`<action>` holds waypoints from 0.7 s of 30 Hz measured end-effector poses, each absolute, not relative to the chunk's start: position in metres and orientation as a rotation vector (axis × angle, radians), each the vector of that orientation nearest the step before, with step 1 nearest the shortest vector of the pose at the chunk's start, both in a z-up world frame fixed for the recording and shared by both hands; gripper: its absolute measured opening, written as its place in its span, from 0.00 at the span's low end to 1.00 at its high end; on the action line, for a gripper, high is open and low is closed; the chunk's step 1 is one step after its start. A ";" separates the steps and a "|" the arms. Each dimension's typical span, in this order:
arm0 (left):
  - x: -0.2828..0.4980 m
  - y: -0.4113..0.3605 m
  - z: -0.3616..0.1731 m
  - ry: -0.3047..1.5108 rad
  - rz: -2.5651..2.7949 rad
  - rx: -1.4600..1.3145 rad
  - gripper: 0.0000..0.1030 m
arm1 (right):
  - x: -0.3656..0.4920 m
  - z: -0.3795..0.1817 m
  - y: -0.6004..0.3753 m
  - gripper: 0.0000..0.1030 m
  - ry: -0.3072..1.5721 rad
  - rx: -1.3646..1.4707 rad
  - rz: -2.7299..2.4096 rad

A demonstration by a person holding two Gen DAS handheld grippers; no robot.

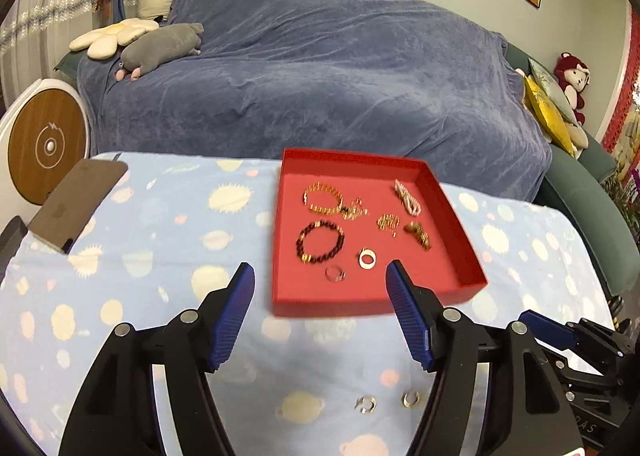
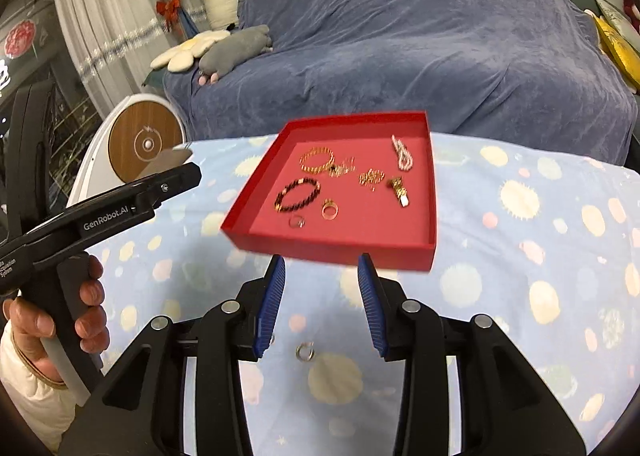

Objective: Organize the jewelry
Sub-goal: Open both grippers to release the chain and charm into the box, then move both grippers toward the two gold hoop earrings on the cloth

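- Red tray (image 1: 460, 211) rests on the cloth-covered bench (image 1: 160, 256); it holds bracelets, including a dark beaded bracelet (image 1: 320, 242), and several rings.
- Two small silver rings (image 1: 366, 404) (image 1: 411, 399) lie loose on the cloth, outside the tray, on its near side.
- Left hand-held gripper (image 1: 320, 276) hangs spread wide and empty above the tray's near edge; right hand-held gripper (image 2: 322, 270) is moderately parted, also empty, with one loose ring (image 2: 305, 352) below and between its fingers.
- Judgement: loose rings remain to be trayed; descend squarely over one ring, close gently so the pads do not flick it away; avoid pinching cloth.
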State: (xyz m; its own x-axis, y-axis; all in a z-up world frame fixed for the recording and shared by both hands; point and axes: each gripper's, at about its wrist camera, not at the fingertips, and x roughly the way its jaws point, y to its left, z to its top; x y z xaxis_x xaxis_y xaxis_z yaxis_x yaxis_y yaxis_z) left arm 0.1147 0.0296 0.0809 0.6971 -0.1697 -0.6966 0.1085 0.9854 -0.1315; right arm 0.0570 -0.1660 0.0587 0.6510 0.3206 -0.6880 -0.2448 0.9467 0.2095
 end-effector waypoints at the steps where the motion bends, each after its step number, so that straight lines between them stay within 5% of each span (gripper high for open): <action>1: 0.107 0.031 0.071 0.804 -0.150 -0.082 0.64 | 0.047 0.049 -0.165 0.35 0.812 0.104 0.316; 21: 0.077 0.016 -0.007 0.942 -0.231 0.073 0.64 | 0.040 -0.024 -0.135 0.34 0.934 0.047 0.314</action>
State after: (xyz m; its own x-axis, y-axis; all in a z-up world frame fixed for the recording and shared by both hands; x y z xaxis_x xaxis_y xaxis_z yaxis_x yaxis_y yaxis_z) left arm 0.0774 0.0158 -0.0067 0.5654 -0.1641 -0.8083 0.2278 0.9730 -0.0382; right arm 0.0404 -0.1352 -0.0243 0.5530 0.2855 -0.7827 -0.2447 0.9537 0.1750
